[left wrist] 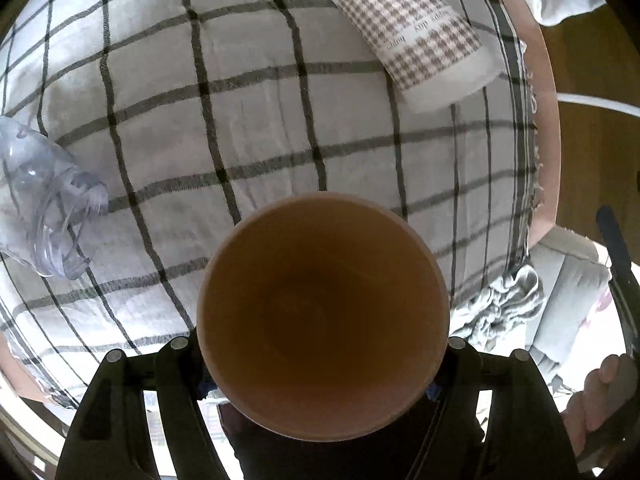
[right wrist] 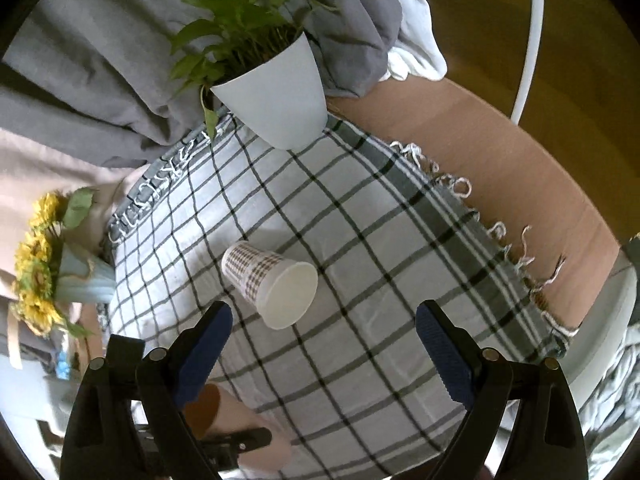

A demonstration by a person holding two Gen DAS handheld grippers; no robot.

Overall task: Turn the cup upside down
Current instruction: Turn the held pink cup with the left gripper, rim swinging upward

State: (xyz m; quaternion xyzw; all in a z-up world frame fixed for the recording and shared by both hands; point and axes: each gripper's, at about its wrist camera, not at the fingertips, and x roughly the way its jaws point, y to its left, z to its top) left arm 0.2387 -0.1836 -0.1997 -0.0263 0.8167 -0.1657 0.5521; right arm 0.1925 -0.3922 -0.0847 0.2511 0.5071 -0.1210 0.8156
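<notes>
My left gripper (left wrist: 322,364) is shut on a pale paper cup (left wrist: 322,316) with a brown inside. Its open mouth faces the camera and fills the lower middle of the left wrist view, above the checked cloth. The same cup (right wrist: 224,412) shows at the lower left of the right wrist view, held by the left gripper (right wrist: 240,438). A second paper cup (right wrist: 270,282) with a houndstooth print lies on its side on the cloth, mouth toward my right gripper (right wrist: 324,332), which is open and empty just short of it. That cup also shows in the left wrist view (left wrist: 412,32).
A clear plastic cup (left wrist: 44,200) lies on its side at the left. A white plant pot (right wrist: 276,92) stands at the cloth's far edge, and a blue vase of sunflowers (right wrist: 60,272) at the left. The checked cloth (right wrist: 360,240) has a fringed right edge.
</notes>
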